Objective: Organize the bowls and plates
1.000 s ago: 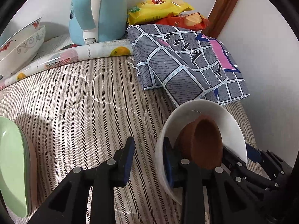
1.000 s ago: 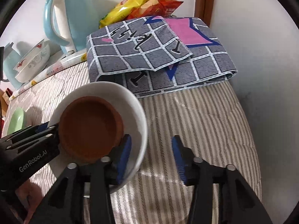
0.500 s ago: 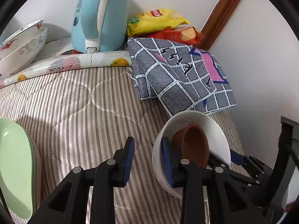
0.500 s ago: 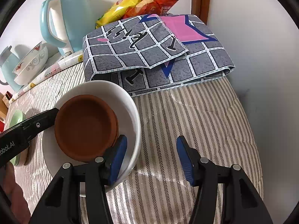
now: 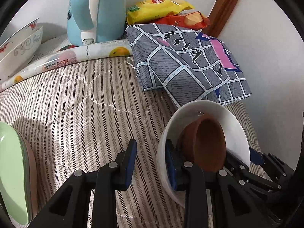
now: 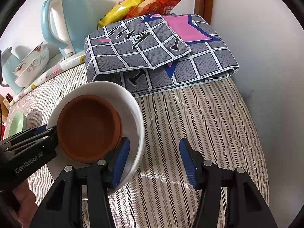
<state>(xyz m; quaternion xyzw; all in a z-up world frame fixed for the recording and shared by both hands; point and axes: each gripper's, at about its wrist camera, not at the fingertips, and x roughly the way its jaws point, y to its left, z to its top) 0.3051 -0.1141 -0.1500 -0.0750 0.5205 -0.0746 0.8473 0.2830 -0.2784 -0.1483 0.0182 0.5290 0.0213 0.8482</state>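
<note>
With brown bowl [image 6: 88, 127] nested inside — white bowl [image 6: 134, 114] astride both open grippers [image 6: 154, 159].

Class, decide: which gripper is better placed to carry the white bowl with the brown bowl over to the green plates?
Left. The left gripper already straddles the white bowl's rim, holding the brown bowl, and the green plates lie on its side.

Blue kettle [image 5: 96, 11], 2 snack bags [image 5: 167, 11], folded patterned cloth [image 6: 159, 57] on striped quilt [image 5: 76, 104].
</note>
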